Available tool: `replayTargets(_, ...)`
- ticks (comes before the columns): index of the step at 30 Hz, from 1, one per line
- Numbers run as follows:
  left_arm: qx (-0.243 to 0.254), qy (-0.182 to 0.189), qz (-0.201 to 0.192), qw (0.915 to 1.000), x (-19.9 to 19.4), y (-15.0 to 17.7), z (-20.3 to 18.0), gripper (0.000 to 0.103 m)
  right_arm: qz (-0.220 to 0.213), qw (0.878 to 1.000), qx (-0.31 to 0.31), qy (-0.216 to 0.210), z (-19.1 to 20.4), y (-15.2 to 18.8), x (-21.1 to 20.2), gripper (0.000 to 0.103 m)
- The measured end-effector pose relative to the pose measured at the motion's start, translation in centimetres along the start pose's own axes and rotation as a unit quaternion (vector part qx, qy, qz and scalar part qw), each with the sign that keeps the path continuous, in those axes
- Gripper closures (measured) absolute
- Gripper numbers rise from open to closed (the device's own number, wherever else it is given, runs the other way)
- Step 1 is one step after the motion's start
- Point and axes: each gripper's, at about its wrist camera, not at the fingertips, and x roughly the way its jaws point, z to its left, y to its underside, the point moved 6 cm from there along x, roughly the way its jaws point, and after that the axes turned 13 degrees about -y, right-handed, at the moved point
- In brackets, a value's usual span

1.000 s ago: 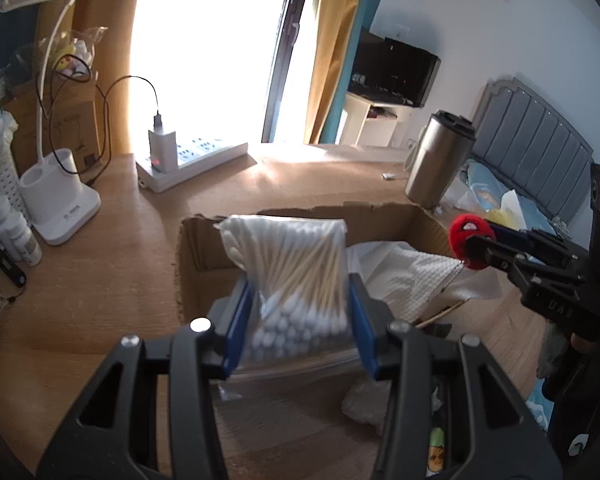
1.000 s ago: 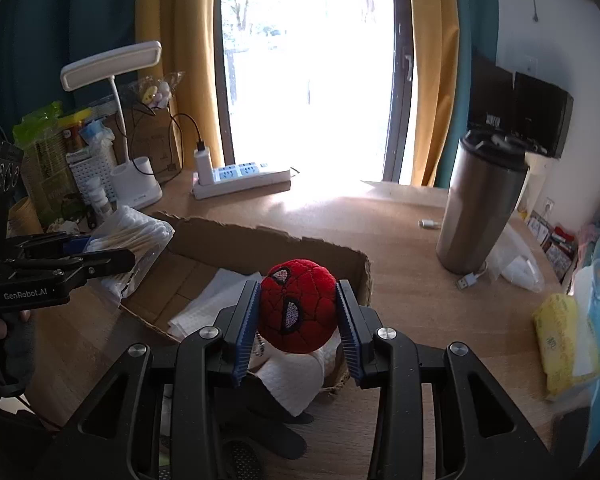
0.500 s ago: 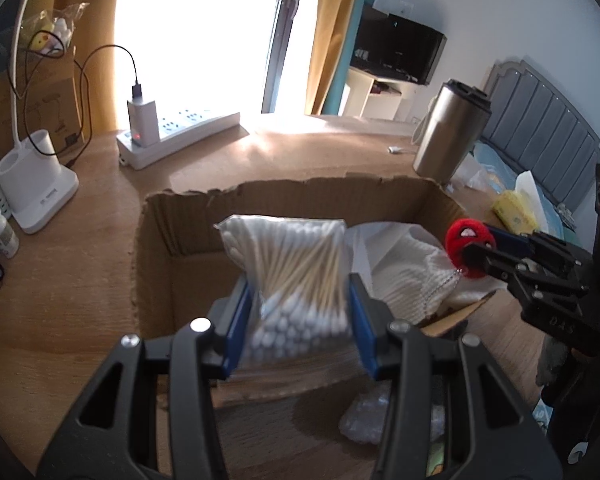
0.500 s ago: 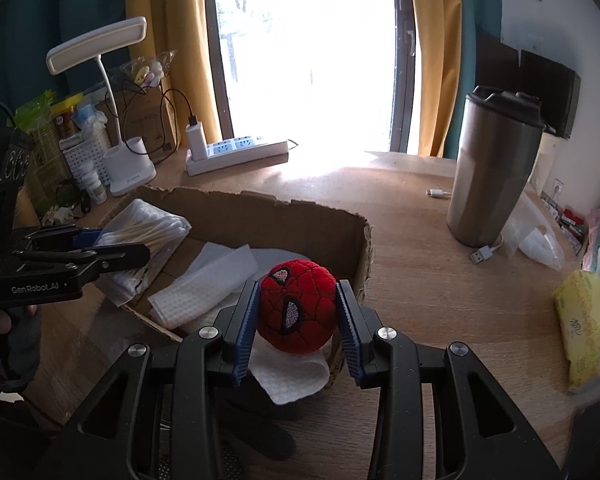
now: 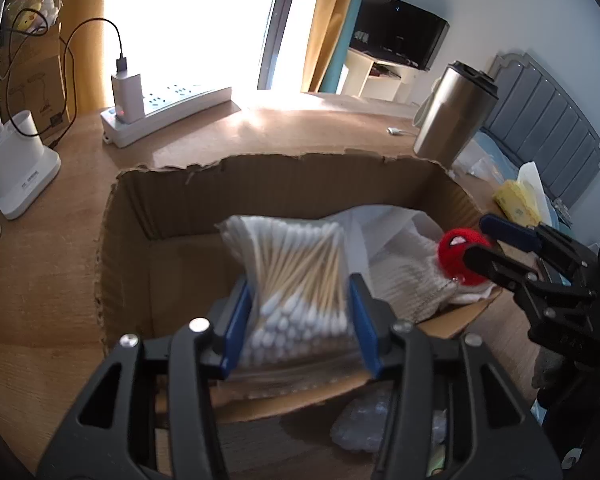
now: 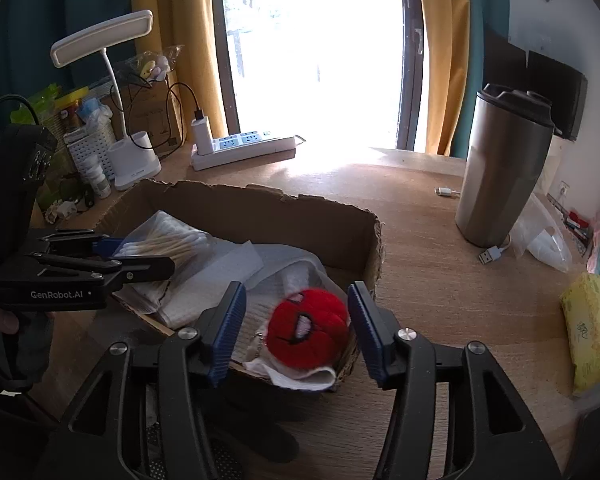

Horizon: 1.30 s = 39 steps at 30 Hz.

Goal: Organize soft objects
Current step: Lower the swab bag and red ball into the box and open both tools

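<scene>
Right tongs opening, blurred red plush ball apparently loose between pads

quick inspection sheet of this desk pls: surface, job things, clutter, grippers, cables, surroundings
surface: wooden desk, sunlit near the window.
job's things: cardboard box holding white cloths; bag of cotton swabs; red plush ball blurred above the cloths at the box's near corner.
clutter: steel tumbler, yellow tissue pack, plastic bag, white desk lamp.
grippers: left hand-held gripper opening, swab bag between its pads; right hand-held gripper opening, pads clear of the ball.
cables: power strip with charger and black lead; loose USB cable by the tumbler.
surroundings: bright window, yellow curtains, wall TV, grey headboard.
</scene>
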Motion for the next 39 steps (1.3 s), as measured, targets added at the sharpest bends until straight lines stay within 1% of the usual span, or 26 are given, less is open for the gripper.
replayTargets(5,0.005,0.002,-0.010,0.9999,-0.7,0.0,-0.2,0.048,-0.007,1.000,-0.002,0.006,0.2,-0.1,-0.5,0.046)
replayTargets(8,0.004,0.005,-0.019,0.9998,-1.4,-0.1,0.0,0.036,-0.011,1.000,-0.001,0.012,0.2,-0.2,-1.0,0.046)
replayTargets(13,0.001,0.007,-0.042,0.9991,-3.1,-0.2,0.2,0.035,-0.016,1.000,-0.004,0.018,0.7,0.0,-1.9,0.046)
replayTargets(28,0.001,0.007,-0.094,0.9955,-7.7,0.7,0.9,0.033,-0.031,0.999,-0.016,0.028,3.5,0.2,-4.0,0.045)
replayTargets(33,-0.001,0.010,-0.106,0.9943,-8.8,1.1,1.0,0.029,-0.035,0.999,-0.021,0.031,4.5,0.3,-4.5,0.042)
replayTargets(35,-0.003,0.010,-0.110,0.9939,-9.4,1.4,1.2,0.029,-0.036,0.999,-0.023,0.030,5.0,0.4,-4.7,0.040)
replayTargets(39,-0.007,0.010,-0.117,0.9931,-10.2,1.9,1.6,0.028,-0.036,0.999,-0.025,0.031,5.8,0.7,-4.9,0.040)
